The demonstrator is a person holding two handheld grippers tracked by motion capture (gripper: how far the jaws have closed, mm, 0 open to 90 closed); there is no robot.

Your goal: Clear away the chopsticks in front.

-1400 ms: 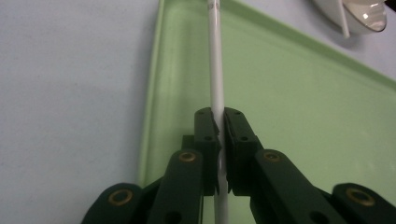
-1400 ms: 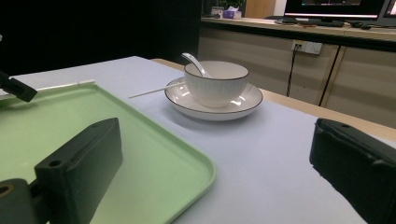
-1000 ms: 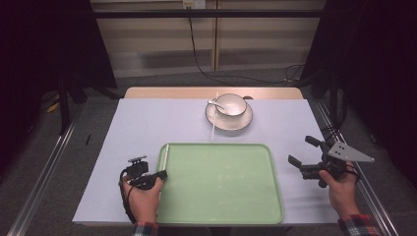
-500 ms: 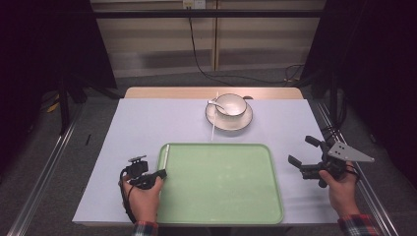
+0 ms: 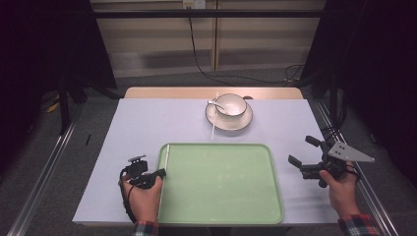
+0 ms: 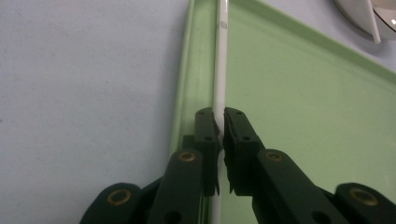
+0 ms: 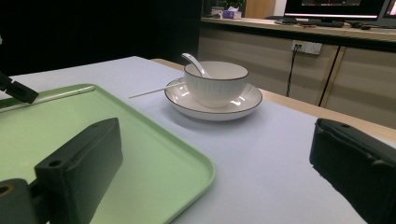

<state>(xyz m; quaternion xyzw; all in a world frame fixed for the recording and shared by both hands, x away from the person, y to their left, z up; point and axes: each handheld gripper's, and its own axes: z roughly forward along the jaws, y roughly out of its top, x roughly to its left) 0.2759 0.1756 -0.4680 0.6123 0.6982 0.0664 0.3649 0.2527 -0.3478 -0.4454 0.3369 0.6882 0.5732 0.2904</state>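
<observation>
A white chopstick lies along the left inner edge of the green tray. My left gripper is at the tray's near left rim. In the left gripper view its jaws are shut on the chopstick, which runs away from them over the tray. My right gripper stands open to the right of the tray with nothing between its fingers. A second chopstick leans on the saucer, which bears a white bowl with a spoon.
The right gripper view looks level over the tray's corner to the bowl on its saucer. A lilac cloth covers the table. A wooden strip runs along the far edge.
</observation>
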